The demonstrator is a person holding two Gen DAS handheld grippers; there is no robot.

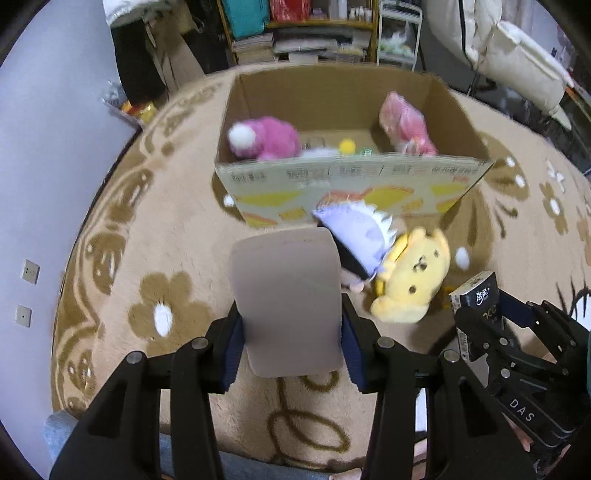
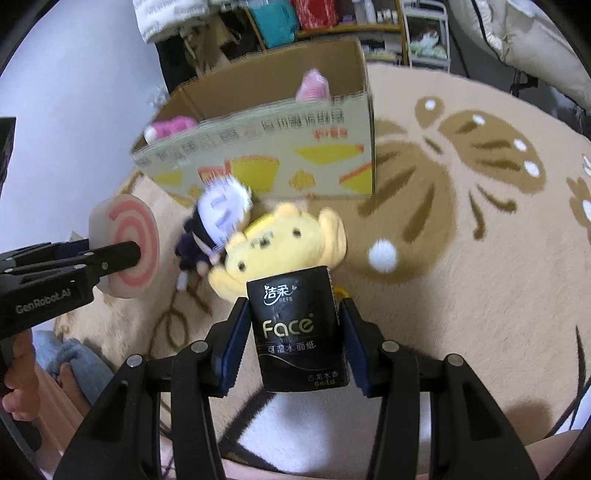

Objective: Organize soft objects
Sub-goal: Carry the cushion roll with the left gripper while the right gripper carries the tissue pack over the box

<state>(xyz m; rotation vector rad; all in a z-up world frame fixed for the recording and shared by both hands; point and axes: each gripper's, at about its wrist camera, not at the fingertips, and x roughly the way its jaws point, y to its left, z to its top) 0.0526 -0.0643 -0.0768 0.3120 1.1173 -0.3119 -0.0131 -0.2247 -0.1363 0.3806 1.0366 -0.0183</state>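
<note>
My left gripper is shut on a beige swirl-roll cushion, whose pink spiral face shows in the right wrist view. My right gripper is shut on a black tissue pack, also seen in the left wrist view. A yellow bear plush and a purple-white doll lie on the carpet in front of an open cardboard box. The box holds a pink plush and a pink wrapped item.
A small white pompom lies on the patterned beige carpet. A grey wall is at the left. Shelves and a white chair stand behind the box.
</note>
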